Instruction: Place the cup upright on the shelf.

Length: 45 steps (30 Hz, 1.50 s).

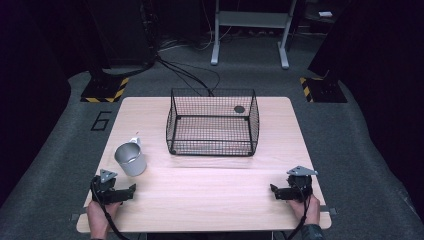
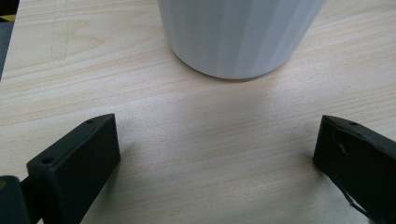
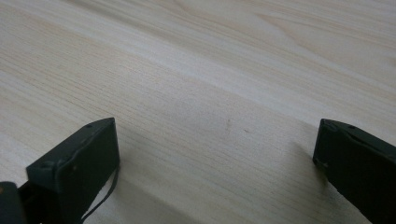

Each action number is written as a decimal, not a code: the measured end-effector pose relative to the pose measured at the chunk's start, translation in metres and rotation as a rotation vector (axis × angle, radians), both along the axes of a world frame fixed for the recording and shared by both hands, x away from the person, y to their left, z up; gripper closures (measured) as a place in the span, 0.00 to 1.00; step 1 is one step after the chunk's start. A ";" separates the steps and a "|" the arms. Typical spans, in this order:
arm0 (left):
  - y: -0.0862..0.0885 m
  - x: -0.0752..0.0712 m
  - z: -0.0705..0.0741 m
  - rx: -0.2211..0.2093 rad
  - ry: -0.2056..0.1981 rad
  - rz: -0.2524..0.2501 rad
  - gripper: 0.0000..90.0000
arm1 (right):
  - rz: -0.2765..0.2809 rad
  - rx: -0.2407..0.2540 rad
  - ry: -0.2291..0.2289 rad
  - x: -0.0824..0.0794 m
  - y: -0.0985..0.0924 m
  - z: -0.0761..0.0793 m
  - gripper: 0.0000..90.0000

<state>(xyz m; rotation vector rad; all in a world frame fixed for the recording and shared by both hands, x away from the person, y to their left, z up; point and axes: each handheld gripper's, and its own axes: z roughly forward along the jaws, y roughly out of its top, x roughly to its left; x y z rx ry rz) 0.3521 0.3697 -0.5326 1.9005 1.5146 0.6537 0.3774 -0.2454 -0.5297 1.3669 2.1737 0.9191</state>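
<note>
The left gripper's (image 1: pixel 131 190) fingers (image 2: pixel 77 163) stand spread wide with nothing between them, low over the tabletop (image 1: pixel 210 195); the right gripper (image 1: pixel 274 190) at the near right is likewise spread and empty. Just beyond the left fingers stands a metal cup (image 1: pixel 131 159), upright at the near left, its long axis vertical, mouth up, handle toward the far side. It looks light, rigid and smooth, likely slippery; grip across its wall. The wire basket (image 1: pixel 212 122) sits farther back, centre.
</note>
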 end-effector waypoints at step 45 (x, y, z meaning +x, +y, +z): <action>-0.004 0.032 0.068 -0.139 -0.160 -0.065 0.00 | -0.003 0.002 0.000 0.000 0.000 0.000 0.00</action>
